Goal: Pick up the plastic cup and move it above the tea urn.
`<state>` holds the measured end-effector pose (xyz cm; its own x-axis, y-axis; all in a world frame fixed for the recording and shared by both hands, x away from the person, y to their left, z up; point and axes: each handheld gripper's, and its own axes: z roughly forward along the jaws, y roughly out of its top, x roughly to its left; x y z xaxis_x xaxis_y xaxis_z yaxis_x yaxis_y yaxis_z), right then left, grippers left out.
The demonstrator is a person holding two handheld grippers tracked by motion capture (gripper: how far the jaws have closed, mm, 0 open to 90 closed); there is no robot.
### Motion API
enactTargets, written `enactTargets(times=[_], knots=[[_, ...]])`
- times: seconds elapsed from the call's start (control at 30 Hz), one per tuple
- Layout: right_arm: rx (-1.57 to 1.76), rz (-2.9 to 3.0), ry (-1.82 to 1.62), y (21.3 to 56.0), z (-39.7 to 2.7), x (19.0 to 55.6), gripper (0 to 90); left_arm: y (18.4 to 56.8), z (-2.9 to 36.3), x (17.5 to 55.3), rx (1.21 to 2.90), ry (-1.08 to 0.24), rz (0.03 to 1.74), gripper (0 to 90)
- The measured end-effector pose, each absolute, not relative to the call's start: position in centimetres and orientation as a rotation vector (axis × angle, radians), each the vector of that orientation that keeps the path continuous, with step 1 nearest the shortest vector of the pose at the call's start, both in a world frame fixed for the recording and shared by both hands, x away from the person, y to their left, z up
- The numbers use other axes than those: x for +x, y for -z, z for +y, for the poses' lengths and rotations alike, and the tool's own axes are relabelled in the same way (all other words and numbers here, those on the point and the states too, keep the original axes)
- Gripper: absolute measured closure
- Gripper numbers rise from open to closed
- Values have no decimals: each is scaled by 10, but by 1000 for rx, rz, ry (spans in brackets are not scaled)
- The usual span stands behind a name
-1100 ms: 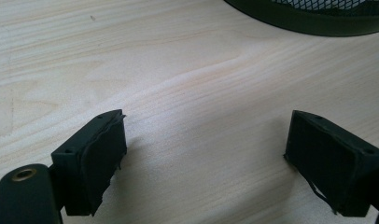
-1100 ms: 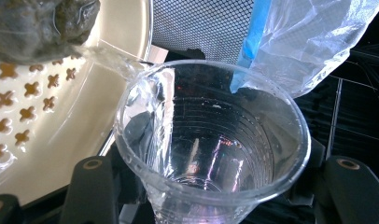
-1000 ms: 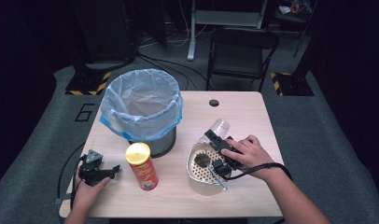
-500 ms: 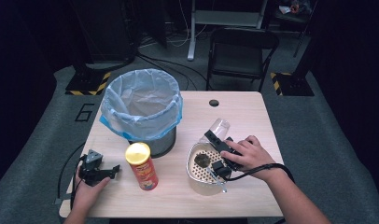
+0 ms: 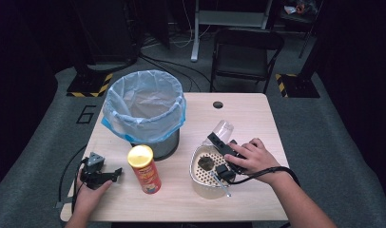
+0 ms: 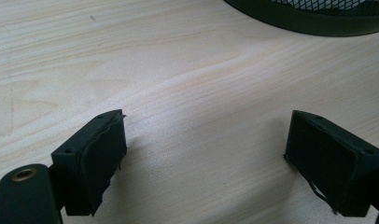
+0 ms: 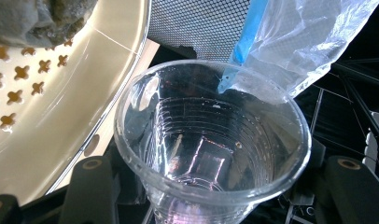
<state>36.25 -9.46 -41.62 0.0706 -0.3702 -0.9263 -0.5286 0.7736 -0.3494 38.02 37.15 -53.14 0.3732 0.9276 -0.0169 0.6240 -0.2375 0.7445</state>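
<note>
Between the right gripper's [image 7: 211, 186] jaws a clear cup [image 7: 213, 140] held at its base, mouth toward the camera, beside the strainer [image 5: 196, 164], dark lump [image 5: 206, 163] hard to identify, left gripper [image 6: 206, 158] wide open, empty, on the table [image 6: 187, 70], bin [image 5: 144, 111] base cut off.

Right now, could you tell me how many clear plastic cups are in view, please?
1: the clear plastic cup is held in the right gripper, beside the cream perforated colander; others may be hidden inside the blue-lined wastebasket.
</note>
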Motion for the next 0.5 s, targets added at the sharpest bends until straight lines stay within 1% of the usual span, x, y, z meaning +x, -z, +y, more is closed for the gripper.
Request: enactTargets(times=[0.5], knots=[[-757,1532,-117,416,-94,361,374,531,372,380,1963,-577,1336,118]])
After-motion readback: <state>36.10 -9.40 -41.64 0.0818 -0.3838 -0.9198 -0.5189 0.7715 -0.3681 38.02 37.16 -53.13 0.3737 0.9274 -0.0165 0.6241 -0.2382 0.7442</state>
